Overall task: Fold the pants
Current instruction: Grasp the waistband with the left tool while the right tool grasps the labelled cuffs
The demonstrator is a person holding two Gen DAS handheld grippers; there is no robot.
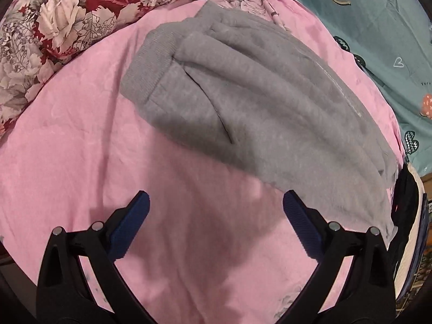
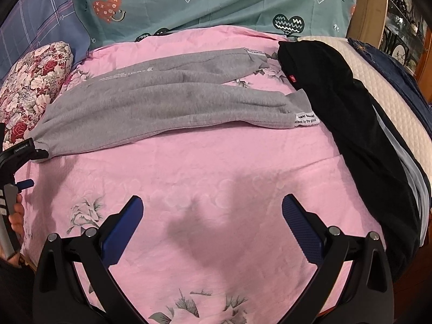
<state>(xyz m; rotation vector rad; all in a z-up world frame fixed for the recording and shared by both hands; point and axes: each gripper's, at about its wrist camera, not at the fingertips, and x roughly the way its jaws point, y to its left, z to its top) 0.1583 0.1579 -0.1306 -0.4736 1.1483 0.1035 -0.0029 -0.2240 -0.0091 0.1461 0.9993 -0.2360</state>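
Grey sweatpants point(image 1: 259, 108) lie flat on the pink bedsheet point(image 1: 81, 162), folded lengthwise with one leg on the other. The ribbed waistband point(image 1: 145, 64) is at the left in the left wrist view. In the right wrist view the pants point(image 2: 162, 108) stretch across the bed, with the cuffs and white labels point(image 2: 306, 120) at the right. My left gripper point(image 1: 216, 202) is open and empty, just short of the pants' near edge. My right gripper point(image 2: 213, 206) is open and empty over bare sheet, well short of the pants. The left gripper's body point(image 2: 21, 151) shows at the waist end.
A floral pillow point(image 1: 54, 27) lies at the left. A teal heart-print cover point(image 2: 216, 2) lies beyond the pants. A black garment point(image 2: 351, 113) on a stack of clothes lies along the right bed edge, next to the cuffs. A wooden bed frame point(image 2: 370, 5) is at the far right.
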